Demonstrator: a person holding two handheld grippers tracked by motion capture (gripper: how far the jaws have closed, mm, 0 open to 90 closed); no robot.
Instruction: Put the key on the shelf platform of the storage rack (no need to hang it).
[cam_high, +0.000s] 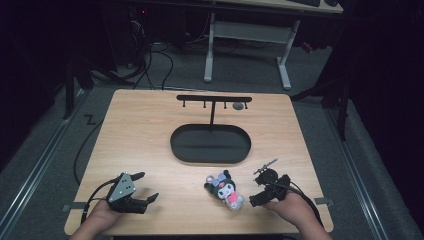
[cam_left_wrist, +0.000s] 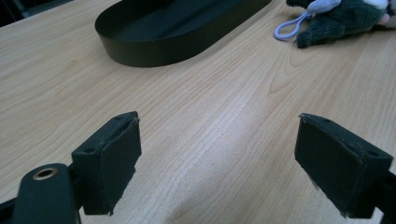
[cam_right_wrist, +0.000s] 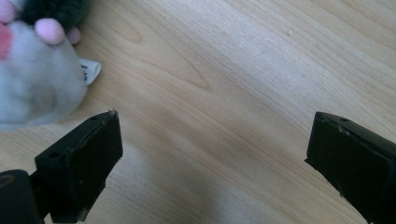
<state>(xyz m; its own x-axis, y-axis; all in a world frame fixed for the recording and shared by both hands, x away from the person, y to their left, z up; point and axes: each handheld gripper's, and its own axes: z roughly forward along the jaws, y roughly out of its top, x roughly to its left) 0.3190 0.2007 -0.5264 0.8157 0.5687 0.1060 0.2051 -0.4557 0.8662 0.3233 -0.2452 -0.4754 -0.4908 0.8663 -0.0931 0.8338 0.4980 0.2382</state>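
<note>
the plush toy lies on the wooden table near its front edge, a little right of the middle, resting flat with its dark head toward the far side and its pink and grey body toward the person. in the left gripper view the plush toy sits at the top right corner, and a pale loop sticks out from it and lies on the wood. in the right gripper view the plush toy shows its grey body and pink bits at the top left, with a small white tag poking out beside it.

the right gripper is just beside the toy on its right, not touching it. its 2 jaws stand wide apart with only bare wood between them, so it is released and holds nothing. in its own view the right gripper has its left jaw close under the toy's grey body, apart from it.

the left gripper rests well apart from the toy, near the table's front left corner. the left gripper is also spread wide and empty, with wood grain between the jaws.

farther back, the black oval tray sits at the middle of the table, and behind it stands a black t-shaped rack with small pegs along its bar.
</note>
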